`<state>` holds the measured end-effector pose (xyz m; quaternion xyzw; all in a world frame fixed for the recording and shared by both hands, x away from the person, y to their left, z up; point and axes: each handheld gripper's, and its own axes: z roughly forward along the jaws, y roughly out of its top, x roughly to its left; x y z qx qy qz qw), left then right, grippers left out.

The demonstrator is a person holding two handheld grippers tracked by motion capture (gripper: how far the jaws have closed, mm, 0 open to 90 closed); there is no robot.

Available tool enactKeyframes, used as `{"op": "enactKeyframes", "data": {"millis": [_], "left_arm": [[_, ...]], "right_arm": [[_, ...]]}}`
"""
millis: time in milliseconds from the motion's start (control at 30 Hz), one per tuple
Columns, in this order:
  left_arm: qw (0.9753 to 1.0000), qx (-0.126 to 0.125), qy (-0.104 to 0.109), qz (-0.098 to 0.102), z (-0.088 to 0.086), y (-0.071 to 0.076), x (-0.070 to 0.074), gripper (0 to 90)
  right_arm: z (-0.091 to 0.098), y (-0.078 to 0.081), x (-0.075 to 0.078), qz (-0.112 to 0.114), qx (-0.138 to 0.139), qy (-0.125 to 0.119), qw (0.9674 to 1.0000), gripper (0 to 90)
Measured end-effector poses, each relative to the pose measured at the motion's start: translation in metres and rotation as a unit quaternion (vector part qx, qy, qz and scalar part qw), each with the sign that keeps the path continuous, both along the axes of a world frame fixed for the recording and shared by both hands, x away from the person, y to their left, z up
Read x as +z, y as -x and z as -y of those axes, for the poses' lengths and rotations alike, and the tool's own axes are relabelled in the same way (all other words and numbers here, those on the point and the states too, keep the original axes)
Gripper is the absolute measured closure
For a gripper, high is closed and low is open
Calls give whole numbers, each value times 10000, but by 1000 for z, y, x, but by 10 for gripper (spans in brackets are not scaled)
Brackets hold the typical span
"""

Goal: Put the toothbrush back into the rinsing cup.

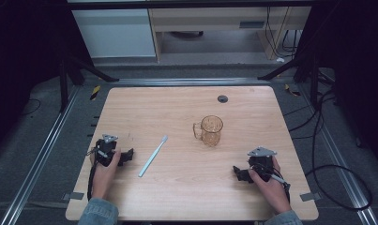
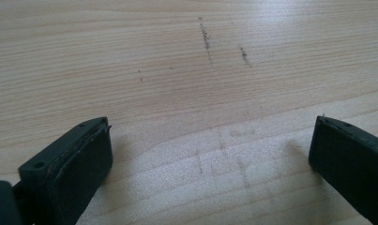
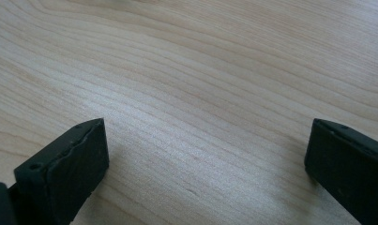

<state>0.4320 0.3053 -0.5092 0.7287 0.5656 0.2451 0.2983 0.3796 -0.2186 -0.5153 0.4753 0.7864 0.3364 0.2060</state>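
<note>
Lower left of the frame: the left gripper (image 1: 126, 156) rests on the table (image 1: 186, 197) in the person's left hand (image 1: 103, 165), jaws spread wide with bare wood between them (its own view shows a few dark scuffs on the grain ahead).
Lower right of the frame: the right gripper (image 1: 237, 172) rests on the table in the right hand (image 1: 267, 180), jaws likewise wide apart and holding nothing.
Toothbrush: a pale blue toothbrush (image 1: 153, 156) lies flat, slanted, left of centre, head toward the upper right; it sits near the left gripper but is not touched.
Mug: an amber see-through mug (image 1: 210, 130) stands upright just right of centre, handle to the left, well apart from both grippers.
Contents: the mug looks empty, as far as the glass lets one tell.
Risk, brush: it is thin and lies flat, so jaws closing on it may skid it along the wood or pinch it crooked.
Risk, mug: a nudge at the rim or handle could tip it or slide it; glass is slippery between hard pads.
</note>
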Motion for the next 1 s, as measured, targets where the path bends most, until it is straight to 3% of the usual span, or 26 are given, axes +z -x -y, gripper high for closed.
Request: {"op": "enactKeyframes", "data": {"millis": [167,267,433,600,700,833,900,1000], "left_arm": [[9999,-132,4,-2,1,1,0,0],[9994,-350,10,27,5,2,1,23],[9983,-519,30,255,9,4,9,24],[9980,-498,65,375,7,9,16,29],[9956,-657,257,610,9,17,26,21],[9927,-866,260,802,16,23,43,18],[9921,-937,257,795,21,25,52,16],[9924,-1071,173,584,30,27,63,21]], "right_arm": [[0,0,0,-10,-17,3,10000,4],[0,0,0,-6,-16,-3,10000,4],[0,0,0,-6,-16,-4,10000,4],[0,0,0,-6,-16,-3,10000,3],[0,0,0,-6,-15,-2,10000,4],[0,0,0,-6,-14,-1,10000,4],[0,0,0,-8,-15,-3,10000,4],[0,0,0,-9,-12,0,10000,4]]}}
